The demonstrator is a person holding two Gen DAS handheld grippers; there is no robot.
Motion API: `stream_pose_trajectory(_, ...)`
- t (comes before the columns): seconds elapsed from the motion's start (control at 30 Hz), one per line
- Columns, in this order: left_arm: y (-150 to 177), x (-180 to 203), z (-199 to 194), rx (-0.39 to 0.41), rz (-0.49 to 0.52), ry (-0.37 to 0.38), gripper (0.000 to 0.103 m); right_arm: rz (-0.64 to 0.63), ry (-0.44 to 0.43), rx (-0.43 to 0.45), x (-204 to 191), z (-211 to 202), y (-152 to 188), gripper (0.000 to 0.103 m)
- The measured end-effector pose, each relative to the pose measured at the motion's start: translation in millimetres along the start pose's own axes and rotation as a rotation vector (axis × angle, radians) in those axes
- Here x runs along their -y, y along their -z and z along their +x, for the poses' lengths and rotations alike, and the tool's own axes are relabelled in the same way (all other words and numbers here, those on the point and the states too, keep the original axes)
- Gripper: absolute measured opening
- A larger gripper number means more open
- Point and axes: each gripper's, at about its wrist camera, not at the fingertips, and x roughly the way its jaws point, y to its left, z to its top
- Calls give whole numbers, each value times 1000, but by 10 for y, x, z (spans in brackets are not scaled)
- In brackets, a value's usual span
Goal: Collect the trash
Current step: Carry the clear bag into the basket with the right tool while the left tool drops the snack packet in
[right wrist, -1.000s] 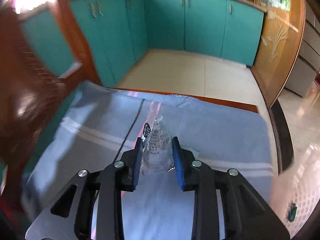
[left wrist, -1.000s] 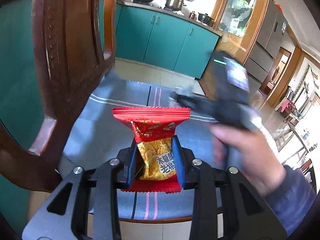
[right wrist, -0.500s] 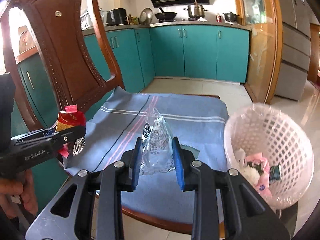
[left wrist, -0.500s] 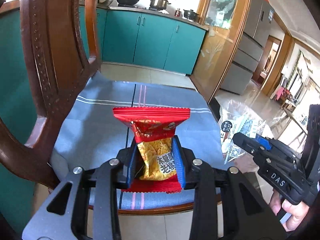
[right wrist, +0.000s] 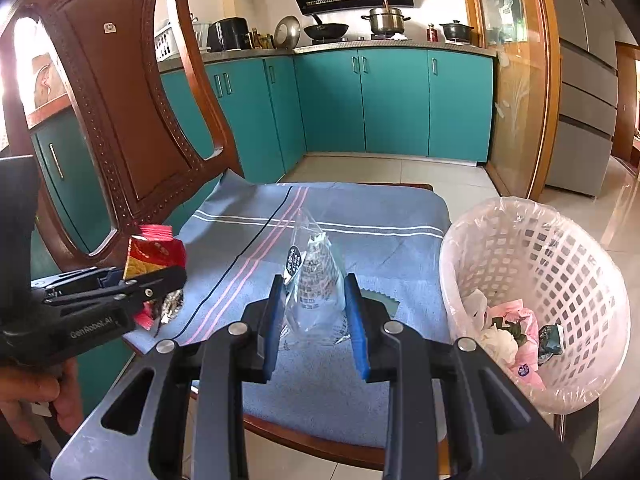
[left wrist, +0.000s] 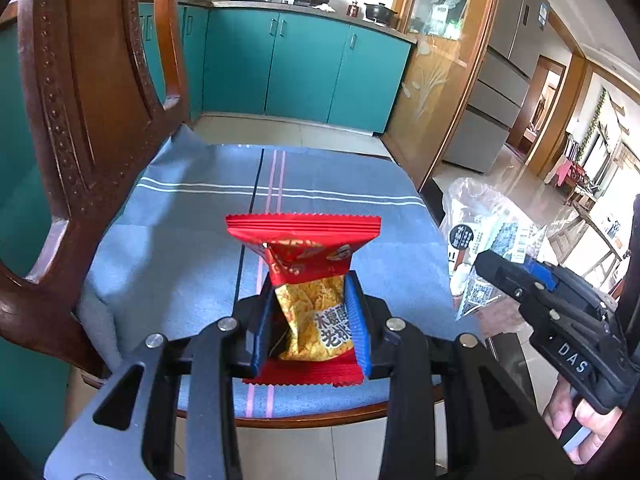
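My left gripper (left wrist: 310,312) is shut on a red and yellow snack wrapper (left wrist: 308,276) and holds it above the front of the chair seat; it also shows in the right wrist view (right wrist: 154,252). My right gripper (right wrist: 316,308) is shut on a clear plastic wrapper (right wrist: 316,280) with black print, above the seat's front right; this wrapper also shows in the left wrist view (left wrist: 484,248). A white mesh trash basket (right wrist: 560,240) with a plastic liner stands right of the chair and holds several pieces of trash (right wrist: 516,332).
A wooden chair with a carved back (right wrist: 120,112) carries a blue striped cloth (right wrist: 360,216) on its seat. Teal kitchen cabinets (right wrist: 392,100) line the far wall. A tiled floor (right wrist: 624,216) and a fridge (right wrist: 588,80) are to the right.
Both grippers pulled back from the seat with their wrappers. The right gripper moved off to the right side, and the basket came into its view. In the last half second little has moved.
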Motion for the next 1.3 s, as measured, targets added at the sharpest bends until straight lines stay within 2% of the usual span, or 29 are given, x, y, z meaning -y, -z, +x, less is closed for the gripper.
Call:
stream_pose_trajectory(0.5,6,-61,22,-5,-8,-13,35,-5,-7,-20,-12,57,6,30)
stream_pose_trajectory(0.67,14,-61,15,-7,-5,-11,36,87,74,118,384,-246,-194,31)
stream_pose_trajectory(0.73,22,-52,14,-8,-2,-10,36,173,159,178,761,-365,-272,36)
stream_pose_trajectory(0.77,28,-40,18,-9,0,-8,36,224,214,199,1013,-397,-294,43)
stream_pose_trajectory(0.8,29,-24,26,-13,3,-6,36,258,243,210,1178,-402,-294,56)
stream_pose_trajectory(0.83,35,6,39,-15,8,-1,36,291,263,216,1333,-398,-286,64)
stream_pose_trajectory(0.87,38,30,50,-17,12,2,36,334,279,214,1503,-386,-272,79)
stream_pose_trajectory(0.9,41,55,64,-19,17,5,36,376,289,210,1637,-390,-255,83)
stream_pose_trajectory(0.97,44,148,91,-21,33,22,36,465,280,246,1855,-537,-221,86)
stream_pose_trajectory(1.0,44,227,101,-22,46,29,36,499,274,280,1920,-649,-207,92)
stream_pose_trajectory(1.1,32,480,115,-18,82,59,37,563,290,386,2046,-959,-151,97)
stream_pose_trajectory(1.17,-11,753,184,-33,121,96,37,581,308,427,2113,-1099,-128,97)
stream_pose_trajectory(1.3,-262,1528,344,-26,229,190,40,611,332,434,2185,-1176,-92,97)
